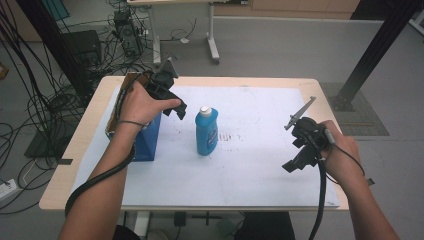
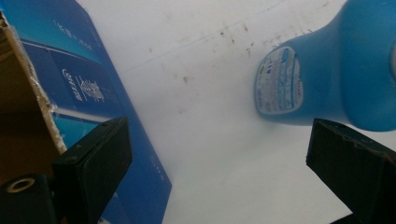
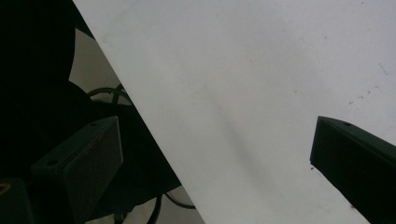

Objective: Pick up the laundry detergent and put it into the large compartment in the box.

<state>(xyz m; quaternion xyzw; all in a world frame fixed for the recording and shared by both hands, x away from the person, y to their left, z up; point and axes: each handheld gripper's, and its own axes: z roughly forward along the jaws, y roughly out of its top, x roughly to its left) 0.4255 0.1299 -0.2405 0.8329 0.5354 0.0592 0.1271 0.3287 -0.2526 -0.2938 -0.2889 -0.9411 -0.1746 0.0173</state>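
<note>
From the high view, you're holding your left claw [image 1: 176, 109] over the top edge of the blue box [image 1: 148, 140], its jaws standing apart with nothing between them, pointing toward the blue bottle [image 1: 206, 131]. That bottle is standing upright near the middle of the white surface [image 1: 250, 165], white cap on top, just beside the box but apart from it. Your right claw [image 1: 296, 164] is hanging above the right side of the surface, well apart from the bottle, jaws spread and empty.

In the left gripper view, you're looking between two wide-open jaws at bare surface. The box is running along the left, its torn cardboard edge showing, and the bottle is sitting at the upper right with its label [image 2: 279, 81] facing you. Neither jaw is touching either one.

In the right gripper view, your jaws are again standing wide apart with nothing in them. The white surface is filling the middle and right, its edge cutting diagonally across, and dark floor with a cable [image 3: 105, 92] is showing beyond it at the left.
</note>
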